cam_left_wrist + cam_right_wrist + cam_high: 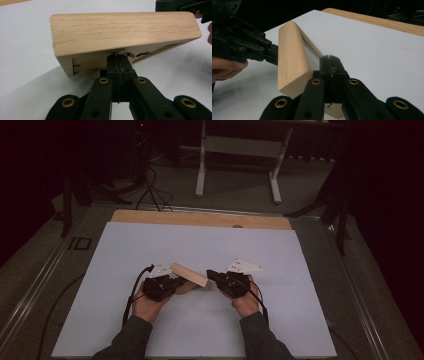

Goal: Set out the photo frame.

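A pale oak-coloured wooden block with a hollow underside sits tilted near the middle of the white sheet covering the table, a little nearer the edge where the person sits than the far edge. One long side rests toward the sheet and the other is lifted off it. The left gripper has its black jaws clenched together, tips pushed up against the block's thin lower rim; in the left gripper view the closed tips meet the wood right at the edge of the hollow, and I cannot tell whether any of the rim is actually pinched between them. The right gripper is clenched as well, its closed tips set against the inner face of the block at the opposite end, with nothing visibly between the pads.

The risk, as I judge it, is that the block is propped rather than held. With both pairs of jaws closed and merely bearing on the wood from two ends, the only thing keeping it tilted seems to be the squeeze between the two hands. If either hand eases outward, the raised side would likely drop flat onto the sheet. If the push is uneven, the smooth wood could pivot about one tip and skate sideways across the slick white sheet. A tip could also slip off the narrow rim into the hollow, letting the block tip over the wrong way.
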